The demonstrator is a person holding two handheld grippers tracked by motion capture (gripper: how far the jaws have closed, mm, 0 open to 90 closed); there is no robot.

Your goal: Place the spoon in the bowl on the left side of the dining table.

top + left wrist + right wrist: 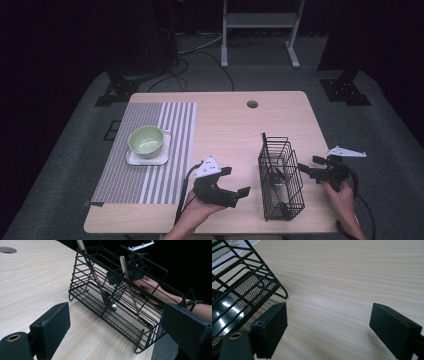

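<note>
While both tools gape empty, the black wire basket (281, 180) stands on the tabletop (225, 125) between the left tool (233, 184) and right tool (309, 171), its long axis running away from the person, utensil handles leaning inside

Wooden table (225, 125): light-grained top with a round cable hole (252, 104) toward 12 o'clock. Striped grey-and-white placemat (150, 150) covers the 9 o'clock side of the top. On the placemat, a white square plate (134, 159) carries a pale green bowl (146, 140), upright and seated on the plate. Beyond the table at 12 o'clock, a white metal stand (260, 30) rests on grey carpet (395, 150), with dark cables (200, 55) trailing across the floor at 11 o'clock.
</note>
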